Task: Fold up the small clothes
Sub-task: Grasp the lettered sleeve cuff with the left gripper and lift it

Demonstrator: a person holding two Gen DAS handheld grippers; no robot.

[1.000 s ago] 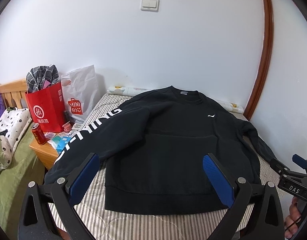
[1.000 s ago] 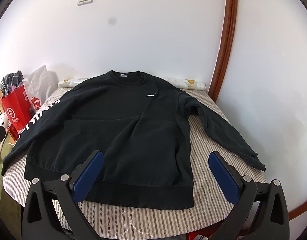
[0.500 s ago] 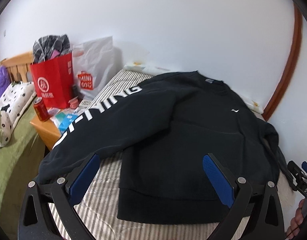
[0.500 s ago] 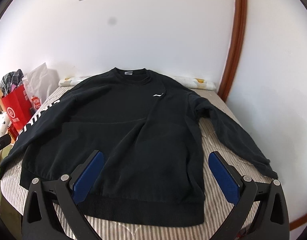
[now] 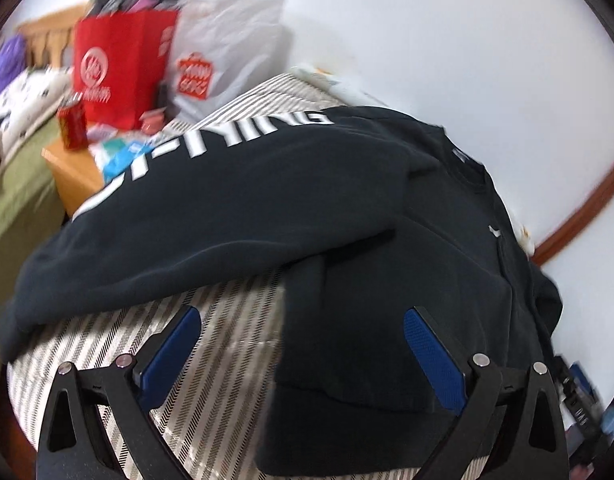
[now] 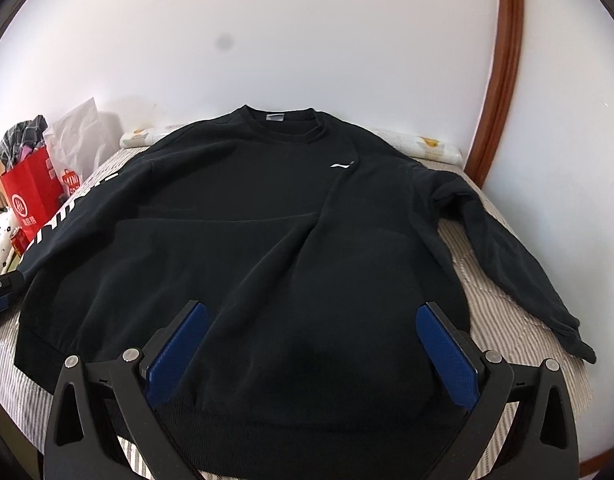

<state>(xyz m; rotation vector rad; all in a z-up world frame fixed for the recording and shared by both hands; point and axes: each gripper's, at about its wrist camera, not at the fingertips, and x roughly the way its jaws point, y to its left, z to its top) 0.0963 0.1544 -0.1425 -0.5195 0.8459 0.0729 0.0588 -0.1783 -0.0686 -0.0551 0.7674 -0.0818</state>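
Observation:
A black sweatshirt (image 6: 267,240) lies flat, front up, on the striped bed (image 6: 507,320). Its left sleeve carries white letters (image 5: 235,136) and runs toward the bed's left edge; its right sleeve (image 6: 519,264) lies out toward the right edge. My left gripper (image 5: 303,344) is open and empty, low over the sweatshirt's lower left corner (image 5: 327,320) beside the lettered sleeve. My right gripper (image 6: 311,340) is open and empty, low over the sweatshirt's hem. The left gripper's tip (image 6: 3,284) shows at the far left of the right wrist view.
A wooden nightstand (image 5: 75,168) left of the bed holds a red can (image 5: 73,124), a red paper bag (image 5: 123,68), a white plastic bag (image 5: 223,56) and small packets. White wall behind; a brown door frame (image 6: 503,60) at right. A rolled pillow (image 6: 427,144) lies along the wall.
My left gripper has swung left and dropped toward the lettered sleeve and lower left corner. My right gripper has moved forward and lower over the hem. The sweatshirt has not moved.

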